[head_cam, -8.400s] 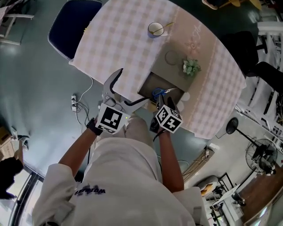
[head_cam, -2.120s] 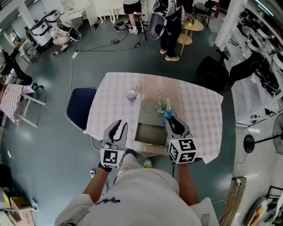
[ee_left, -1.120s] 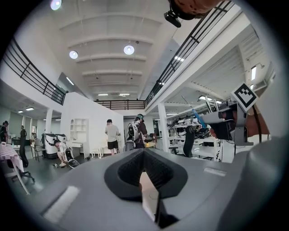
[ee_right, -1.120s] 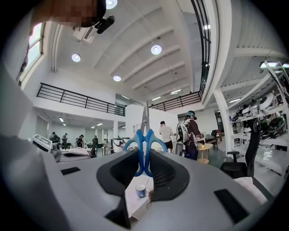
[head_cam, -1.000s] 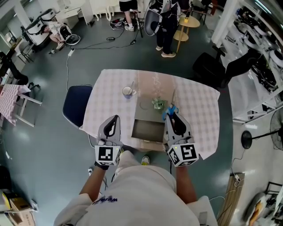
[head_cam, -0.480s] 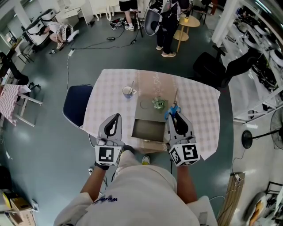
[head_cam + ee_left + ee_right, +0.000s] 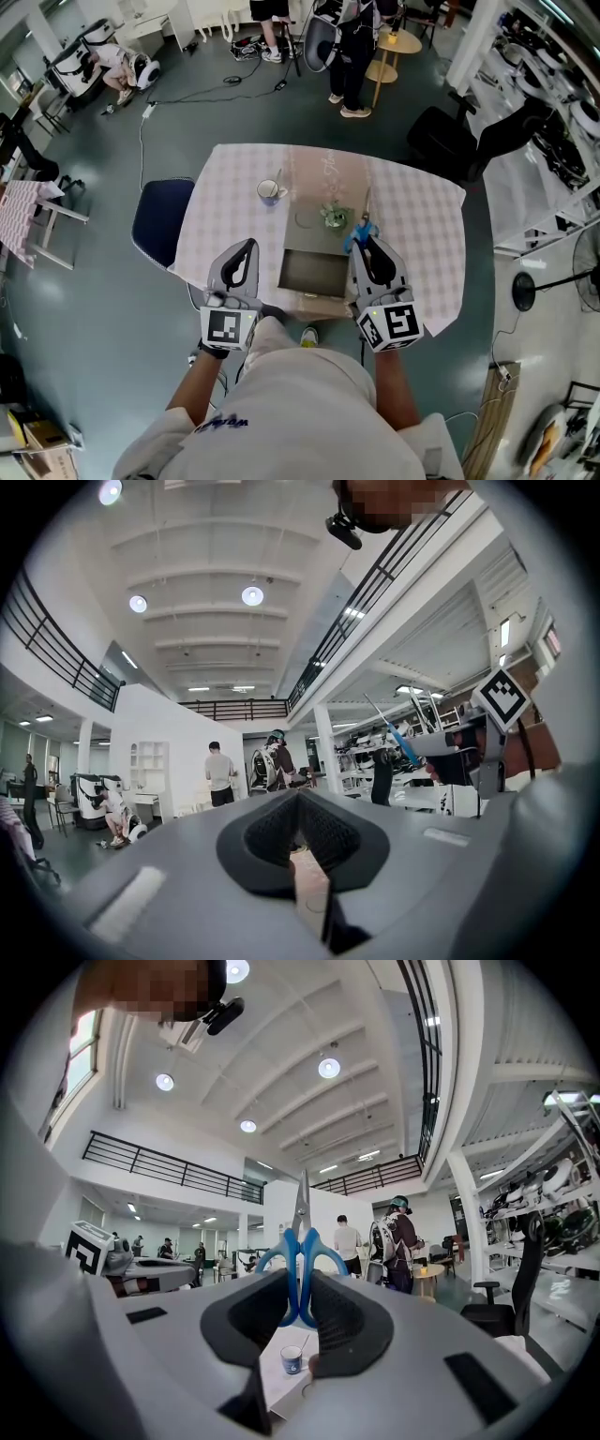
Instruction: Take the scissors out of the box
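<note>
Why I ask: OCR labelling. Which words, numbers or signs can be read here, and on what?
No word reads clearly.
Cup: blue mark, perhaps "6", too small to be sure.
Shirt print: too blurred.
Marker cubes: black square codes, no letters.

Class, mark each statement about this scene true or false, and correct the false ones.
1. The right tool grips the scissors. True.
2. The scissors lie inside the box. False: the right tool holds them, outside the box.
3. The left tool is shut and empty. True.
4. The cup stands inside the box. False: it stands on the table, beyond the box.
</note>
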A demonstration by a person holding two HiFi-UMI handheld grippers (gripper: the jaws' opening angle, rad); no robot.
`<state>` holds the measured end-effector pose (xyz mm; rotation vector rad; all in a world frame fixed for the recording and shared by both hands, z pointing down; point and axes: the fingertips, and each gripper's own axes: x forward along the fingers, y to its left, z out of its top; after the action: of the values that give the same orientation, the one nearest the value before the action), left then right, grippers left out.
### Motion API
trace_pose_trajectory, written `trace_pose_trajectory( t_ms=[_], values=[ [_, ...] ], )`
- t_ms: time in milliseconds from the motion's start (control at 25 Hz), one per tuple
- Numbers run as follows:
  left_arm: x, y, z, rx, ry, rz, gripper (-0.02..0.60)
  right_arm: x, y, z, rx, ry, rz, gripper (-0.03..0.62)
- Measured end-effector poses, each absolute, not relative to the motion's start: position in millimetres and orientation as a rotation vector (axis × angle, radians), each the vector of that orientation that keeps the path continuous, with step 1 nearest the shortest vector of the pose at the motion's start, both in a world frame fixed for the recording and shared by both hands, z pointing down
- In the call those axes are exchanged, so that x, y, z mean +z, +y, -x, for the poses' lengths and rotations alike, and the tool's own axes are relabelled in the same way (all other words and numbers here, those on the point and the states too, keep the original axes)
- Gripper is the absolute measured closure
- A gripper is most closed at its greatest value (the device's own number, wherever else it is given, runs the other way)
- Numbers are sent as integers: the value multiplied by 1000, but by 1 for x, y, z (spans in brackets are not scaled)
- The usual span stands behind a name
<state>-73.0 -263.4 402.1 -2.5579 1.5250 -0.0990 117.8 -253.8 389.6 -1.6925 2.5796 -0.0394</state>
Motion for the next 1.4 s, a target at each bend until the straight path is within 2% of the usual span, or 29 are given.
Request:
trace_pose_trajectory(
  t_ms=[1080, 1400],
  values=[
    [405, -259, 74, -92, 1508, 2587, 580, 392, -250, -120, -54, 2579, 1743, 513],
    [411, -258, 92, -124, 1579, 2568, 580, 394, -252, -122, -82, 2547, 1749, 513]
  ],
)
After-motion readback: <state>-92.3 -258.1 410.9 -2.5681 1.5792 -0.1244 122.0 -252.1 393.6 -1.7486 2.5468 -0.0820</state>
